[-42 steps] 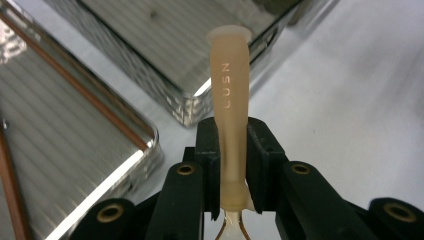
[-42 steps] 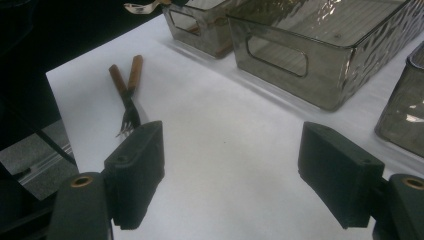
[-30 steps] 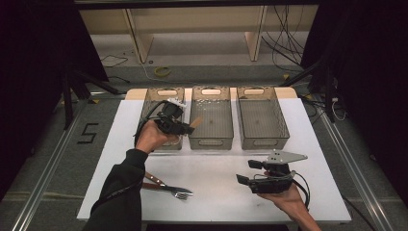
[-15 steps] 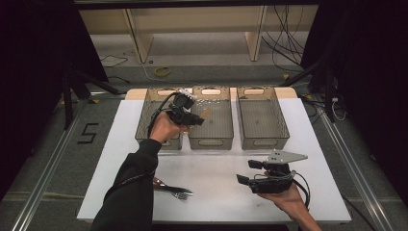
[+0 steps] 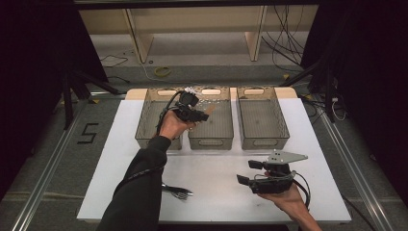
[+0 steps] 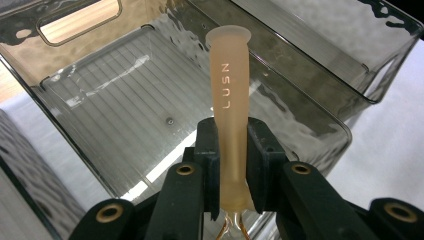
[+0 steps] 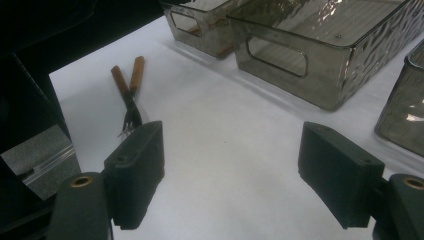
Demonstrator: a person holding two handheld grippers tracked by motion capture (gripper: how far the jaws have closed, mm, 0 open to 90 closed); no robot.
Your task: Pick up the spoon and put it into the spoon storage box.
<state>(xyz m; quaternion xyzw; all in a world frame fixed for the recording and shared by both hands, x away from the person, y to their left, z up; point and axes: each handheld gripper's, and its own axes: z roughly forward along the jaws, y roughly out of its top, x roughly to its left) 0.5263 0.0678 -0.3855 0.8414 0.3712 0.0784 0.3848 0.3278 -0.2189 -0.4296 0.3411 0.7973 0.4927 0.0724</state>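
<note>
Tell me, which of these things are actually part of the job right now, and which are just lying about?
In use:
- left gripper, shut on the peach handle of a utensil
- middle bin, over which it is held

Lying about:
- left bin
- right bin
- two wooden-handled forks on the table
- right gripper, open, holding nothing

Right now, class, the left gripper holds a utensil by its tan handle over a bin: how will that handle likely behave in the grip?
The tan handle looks stiff: it stands straight between the left gripper's pads. Its smooth, rounded surface could slip or twist. It seems light, held steady over the middle bin by one narrow pinch.
</note>
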